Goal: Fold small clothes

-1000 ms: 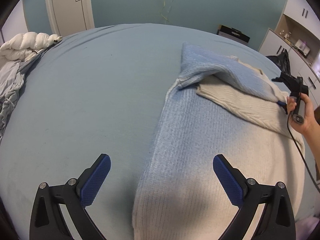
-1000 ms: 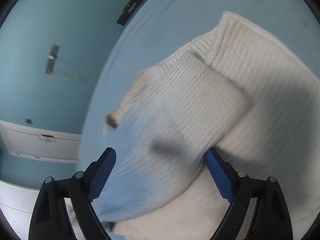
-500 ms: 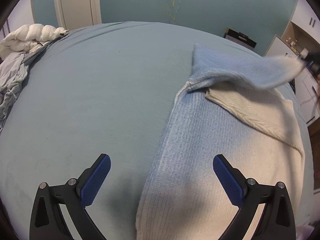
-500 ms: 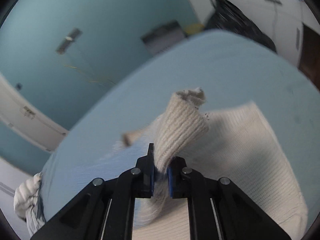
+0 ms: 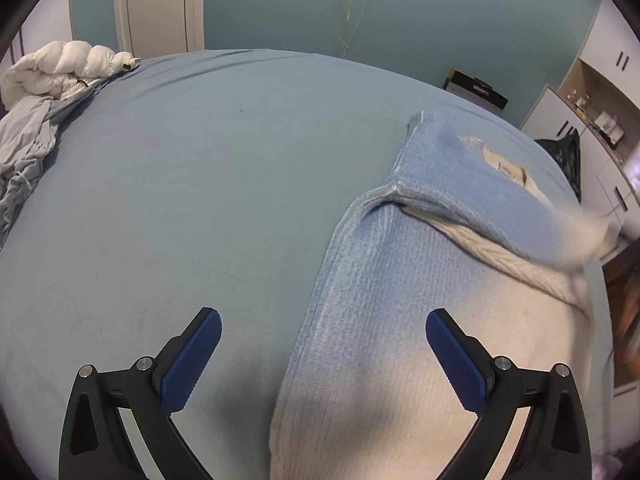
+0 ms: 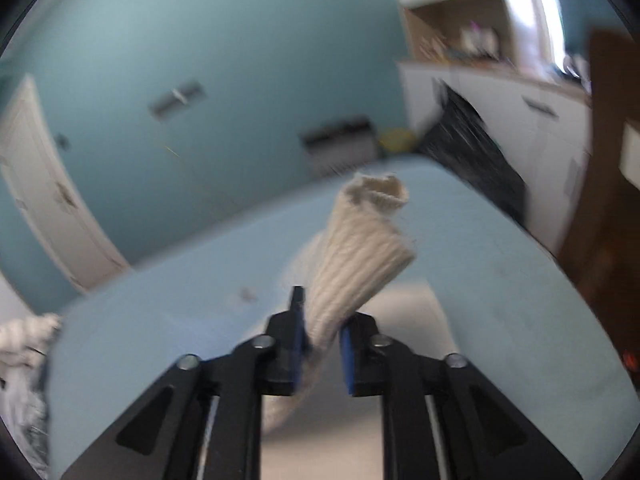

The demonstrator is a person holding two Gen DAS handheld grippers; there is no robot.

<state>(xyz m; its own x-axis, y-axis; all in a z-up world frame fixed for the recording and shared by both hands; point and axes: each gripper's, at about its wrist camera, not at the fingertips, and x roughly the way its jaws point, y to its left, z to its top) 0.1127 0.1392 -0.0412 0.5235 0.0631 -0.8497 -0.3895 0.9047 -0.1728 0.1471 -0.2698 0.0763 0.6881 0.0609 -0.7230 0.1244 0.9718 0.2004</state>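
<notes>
left wrist view: the left gripper (image 5: 323,356) hangs low over the bed (image 5: 180,184) with its blue-padded fingers (image 5: 191,364) spread wide and nothing between them. the sweater (image 5: 384,320), blue along its upper part and fading to cream lower down, lies flat on the right half of the bed, and its left edge runs down between the two fingers. one sleeve (image 5: 480,204) is drawn across the sweater's body toward the right; its cream end is lifted off the fabric and blurred near the right edge of the frame. a white duvet (image 5: 60,68) and a grey sheet (image 5: 24,152) are bunched at the bed's far left corner. a door (image 5: 160,4) stands in the teal wall behind.

right wrist view: the right gripper (image 6: 322,344) has its fingers (image 6: 297,344) pinched on the cream ribbed cuff of the sleeve (image 6: 360,256), which rises up and away from the pads, its open end topmost. the rest of the sweater (image 6: 416,312) lies pale and blurred on the bed (image 6: 500,280) beneath. white cabinets (image 6: 520,120) and a black bag (image 6: 472,148) stand beyond the bed on the right.
</notes>
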